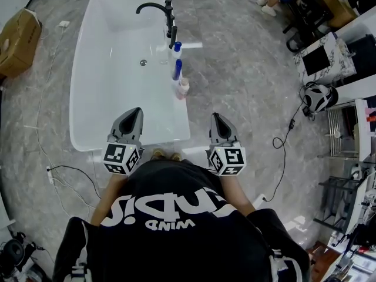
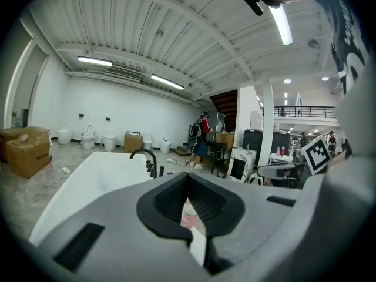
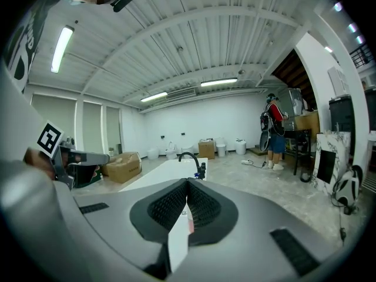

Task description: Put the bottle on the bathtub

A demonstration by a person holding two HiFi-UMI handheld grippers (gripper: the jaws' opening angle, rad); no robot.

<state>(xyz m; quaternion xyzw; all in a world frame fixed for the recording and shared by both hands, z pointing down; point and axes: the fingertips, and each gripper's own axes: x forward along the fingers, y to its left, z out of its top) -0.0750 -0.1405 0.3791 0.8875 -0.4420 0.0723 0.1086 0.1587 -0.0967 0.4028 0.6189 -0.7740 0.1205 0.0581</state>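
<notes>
Grey floor (image 1: 235,93); bottles (image 1: 183,87) stand on bathtub (image 1: 77,98) beside black faucet (image 1: 169,17).

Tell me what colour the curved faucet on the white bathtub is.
Black. The curved faucet shows best in the head view.

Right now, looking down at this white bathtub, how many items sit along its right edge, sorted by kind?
Bottles: 3 (blue-capped clear plastic bottle, slim dark blue bottle, squat pale pink bottle)
Black curved metal faucet: 1
Total on the white bathtub: 4
</notes>
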